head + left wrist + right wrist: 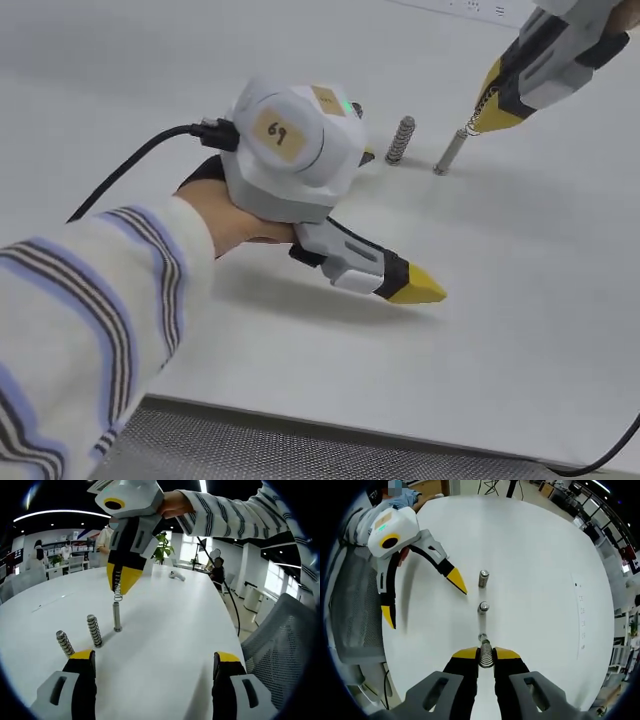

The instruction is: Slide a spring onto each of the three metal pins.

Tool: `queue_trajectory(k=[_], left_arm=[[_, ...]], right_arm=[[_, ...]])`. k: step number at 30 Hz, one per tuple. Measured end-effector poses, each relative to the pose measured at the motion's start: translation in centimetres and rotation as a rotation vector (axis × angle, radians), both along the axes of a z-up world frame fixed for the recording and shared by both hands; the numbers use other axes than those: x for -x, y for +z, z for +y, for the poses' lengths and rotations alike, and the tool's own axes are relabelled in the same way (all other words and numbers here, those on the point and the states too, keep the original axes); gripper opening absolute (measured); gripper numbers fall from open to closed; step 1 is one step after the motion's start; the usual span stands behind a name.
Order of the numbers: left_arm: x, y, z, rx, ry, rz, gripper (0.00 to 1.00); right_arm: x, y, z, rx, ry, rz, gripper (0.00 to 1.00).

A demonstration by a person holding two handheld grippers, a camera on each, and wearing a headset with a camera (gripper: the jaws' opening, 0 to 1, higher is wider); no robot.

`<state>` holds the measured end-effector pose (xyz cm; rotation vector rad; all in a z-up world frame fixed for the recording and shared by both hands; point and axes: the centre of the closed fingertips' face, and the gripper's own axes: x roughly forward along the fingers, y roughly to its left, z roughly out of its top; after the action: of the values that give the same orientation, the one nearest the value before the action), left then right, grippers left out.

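Head view first: the right tool [492, 108] hangs directly above the bare pin [449, 153], pinched narrow on the last spring [476, 118], whose lower end sits right at the pin's top. The risk, I'd say, is a spring coming down off-axis. It could catch on the tip, buckle, or tip the pin over onto the tabletop [500, 320]. Over to the left gripper view: the left tool [155, 657] gapes wide, holding nothing, well back from the bare pin. The nearer sprung pin [93, 630] stands just beside the bare pin and the farther sprung pin [64, 642] beyond it, both close enough to get clipped. Right gripper view: the jaws squeeze the spring's coils, with the bare pin just beyond them. Release too early and the spring could bounce away.
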<state>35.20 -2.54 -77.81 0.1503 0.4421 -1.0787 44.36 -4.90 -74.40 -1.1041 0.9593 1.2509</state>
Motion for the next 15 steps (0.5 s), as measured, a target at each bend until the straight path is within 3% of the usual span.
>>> queue_trajectory(k=[10, 15], left_arm=[[-0.13, 0.02, 0.01, 0.005, 0.006, 0.011, 0.96], [0.0, -0.2, 0.27, -0.006, 0.007, 0.021, 0.95]], right_arm=[[-0.19, -0.61, 0.29, 0.012, -0.004, 0.019, 0.08], [-0.52, -0.51, 0.82, -0.014, -0.034, 0.041, 0.08]])
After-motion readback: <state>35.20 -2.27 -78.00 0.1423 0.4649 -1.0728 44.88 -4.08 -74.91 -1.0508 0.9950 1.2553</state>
